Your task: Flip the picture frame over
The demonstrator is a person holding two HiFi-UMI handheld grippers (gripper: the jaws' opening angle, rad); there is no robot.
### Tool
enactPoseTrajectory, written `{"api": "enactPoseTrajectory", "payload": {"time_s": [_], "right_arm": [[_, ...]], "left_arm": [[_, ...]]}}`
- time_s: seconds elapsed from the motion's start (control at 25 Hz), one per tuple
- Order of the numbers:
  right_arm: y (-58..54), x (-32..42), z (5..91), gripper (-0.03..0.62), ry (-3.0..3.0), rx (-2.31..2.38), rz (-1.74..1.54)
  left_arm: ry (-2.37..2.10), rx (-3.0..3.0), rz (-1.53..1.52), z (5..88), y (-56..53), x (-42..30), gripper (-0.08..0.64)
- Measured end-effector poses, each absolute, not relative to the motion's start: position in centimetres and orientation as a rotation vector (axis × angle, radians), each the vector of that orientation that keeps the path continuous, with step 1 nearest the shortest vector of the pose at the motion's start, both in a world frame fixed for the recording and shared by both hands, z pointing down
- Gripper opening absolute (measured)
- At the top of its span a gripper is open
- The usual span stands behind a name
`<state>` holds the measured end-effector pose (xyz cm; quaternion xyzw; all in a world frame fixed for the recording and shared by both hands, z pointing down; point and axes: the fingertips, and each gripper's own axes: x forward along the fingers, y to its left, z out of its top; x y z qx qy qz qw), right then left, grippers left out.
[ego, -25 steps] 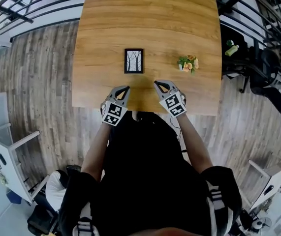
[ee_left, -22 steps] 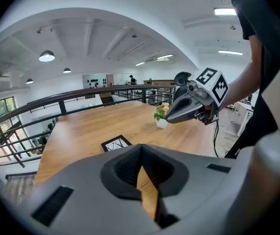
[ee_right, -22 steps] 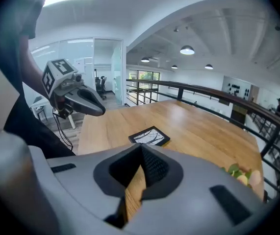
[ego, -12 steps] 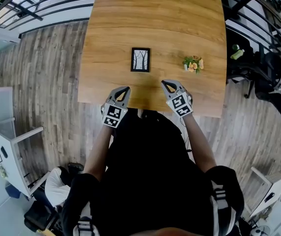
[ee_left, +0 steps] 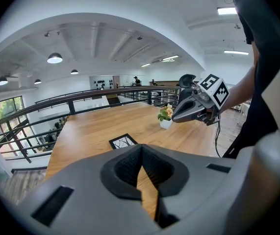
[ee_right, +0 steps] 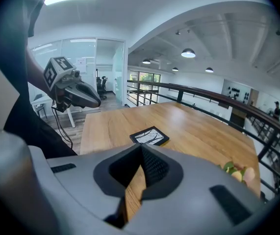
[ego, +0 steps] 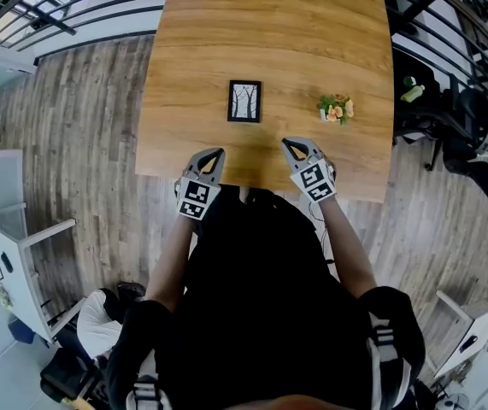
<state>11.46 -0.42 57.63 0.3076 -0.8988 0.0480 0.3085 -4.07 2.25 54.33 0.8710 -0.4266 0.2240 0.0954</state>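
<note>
Black frame [ego: 244, 102] w/ b&w tree print — tan wood-grain table [ego: 269, 24], orange-green flowers [ego: 336, 109].

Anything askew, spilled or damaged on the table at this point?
Nothing stands out. The picture frame lies flat, picture side up, roughly square to the table edges; the small flower pot stands upright, apart from it. The left gripper and right gripper hover at the near edge, jaws shut on nothing.

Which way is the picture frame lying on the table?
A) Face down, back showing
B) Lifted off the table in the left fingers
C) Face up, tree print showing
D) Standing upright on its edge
C: the picture frame lies flat on the table with its black-and-white tree print facing up and nothing touching it.
</note>
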Motion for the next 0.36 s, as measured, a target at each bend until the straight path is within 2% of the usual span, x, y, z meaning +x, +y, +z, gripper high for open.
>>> {"api": "enactPoseTrajectory", "payload": {"time_s": [0.36], "right_arm": [[-0.34, 12.08, 57.73, 0.008, -2.370, 0.831, 0.127]], "left_arm": [[-1.268, 2.570, 0.666, 54.66, 3.13, -4.41, 0.018]]}}
